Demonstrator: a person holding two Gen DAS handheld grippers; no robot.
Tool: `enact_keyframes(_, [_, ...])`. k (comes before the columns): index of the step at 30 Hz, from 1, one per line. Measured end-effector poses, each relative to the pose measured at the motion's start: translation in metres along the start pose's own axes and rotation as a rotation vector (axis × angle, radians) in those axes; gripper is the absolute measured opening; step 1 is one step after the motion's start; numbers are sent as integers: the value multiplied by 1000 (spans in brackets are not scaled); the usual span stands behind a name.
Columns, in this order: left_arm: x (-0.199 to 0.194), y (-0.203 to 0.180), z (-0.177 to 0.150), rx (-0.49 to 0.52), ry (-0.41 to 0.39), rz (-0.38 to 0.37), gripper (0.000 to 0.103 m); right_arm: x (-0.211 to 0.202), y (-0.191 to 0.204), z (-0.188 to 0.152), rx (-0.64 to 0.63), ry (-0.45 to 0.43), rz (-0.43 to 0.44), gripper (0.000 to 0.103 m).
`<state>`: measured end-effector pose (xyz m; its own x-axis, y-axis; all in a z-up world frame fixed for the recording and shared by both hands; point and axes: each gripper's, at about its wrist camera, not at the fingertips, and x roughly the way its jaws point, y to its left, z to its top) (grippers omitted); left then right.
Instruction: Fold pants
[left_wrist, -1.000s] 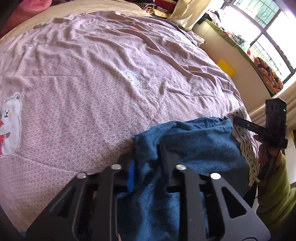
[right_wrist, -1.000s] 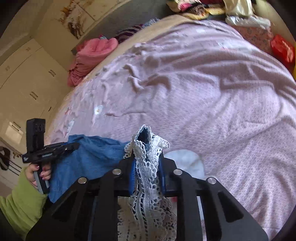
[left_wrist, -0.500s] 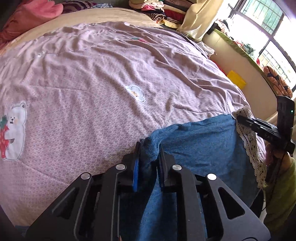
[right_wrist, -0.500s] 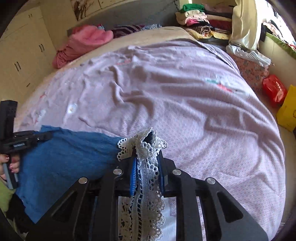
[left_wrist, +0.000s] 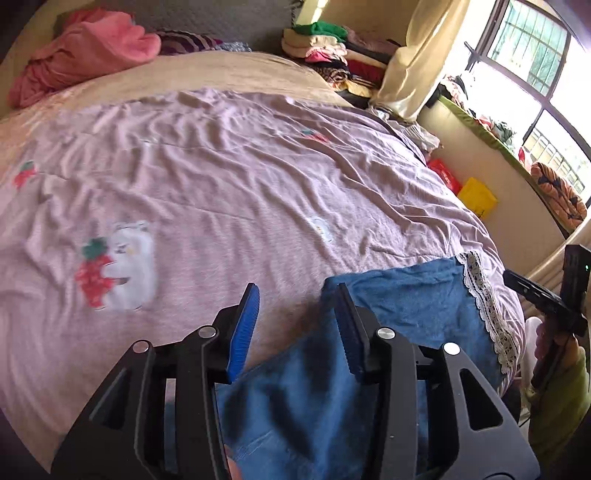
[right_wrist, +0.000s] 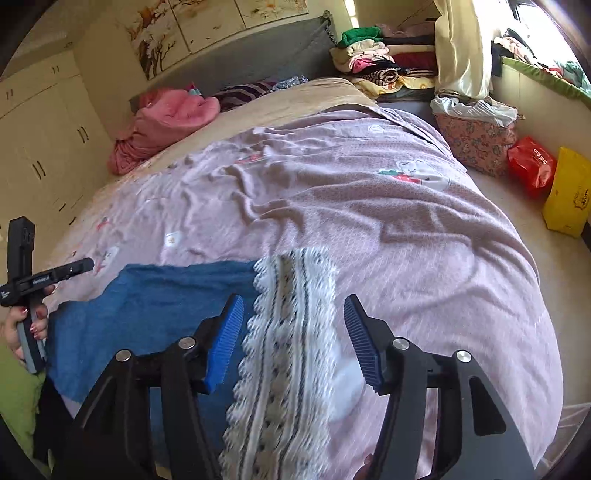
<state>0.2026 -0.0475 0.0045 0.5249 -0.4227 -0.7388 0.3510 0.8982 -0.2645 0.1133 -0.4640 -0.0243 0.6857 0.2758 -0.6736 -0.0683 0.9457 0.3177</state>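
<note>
Blue pants (left_wrist: 417, 306) with a white lace hem (left_wrist: 484, 306) lie flat on the near edge of the bed. My left gripper (left_wrist: 295, 325) is open above the pants' left corner, jaws wide apart and empty. In the right wrist view the blue pants (right_wrist: 155, 310) lie to the left and the lace hem (right_wrist: 291, 332) runs between the jaws of my right gripper (right_wrist: 293, 336), which is open and holds nothing. The other hand-held gripper shows at each view's edge, in the left wrist view (left_wrist: 546, 299) and in the right wrist view (right_wrist: 33, 280).
A wrinkled pink bedsheet (left_wrist: 221, 184) with bear prints covers the bed. A pink blanket (right_wrist: 166, 122) lies by the headboard. Stacked clothes (right_wrist: 376, 59) sit at the far corner. A floral basket (right_wrist: 476, 136), a red bag (right_wrist: 532, 166) and a yellow bag (right_wrist: 569, 195) stand on the floor to the right.
Both grippers have opened and let go of the pants. The pants now lie spread flat on the bed edge. Both grippers have lifted and tilted up.
</note>
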Motion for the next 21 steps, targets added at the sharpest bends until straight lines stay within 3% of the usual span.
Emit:
enact_keyframes(8, [-34, 8, -61, 108, 43, 121, 34, -21, 4, -53, 30, 77, 17, 59])
enact_keyframes(11, [-39, 5, -86, 102, 61, 89, 34, -16, 0, -65, 50, 132, 11, 59])
enact_keyframes(14, [-46, 8, -105, 67, 43, 164, 34, -10, 0, -73, 64, 180, 43, 58])
enact_keyframes(17, [-67, 20, -112, -2, -3, 176, 34, -11, -3, -75, 85, 182, 82, 56])
enact_keyframes(21, [-106, 44, -120, -45, -77, 295, 54, -13, -7, -78, 107, 180, 113, 52])
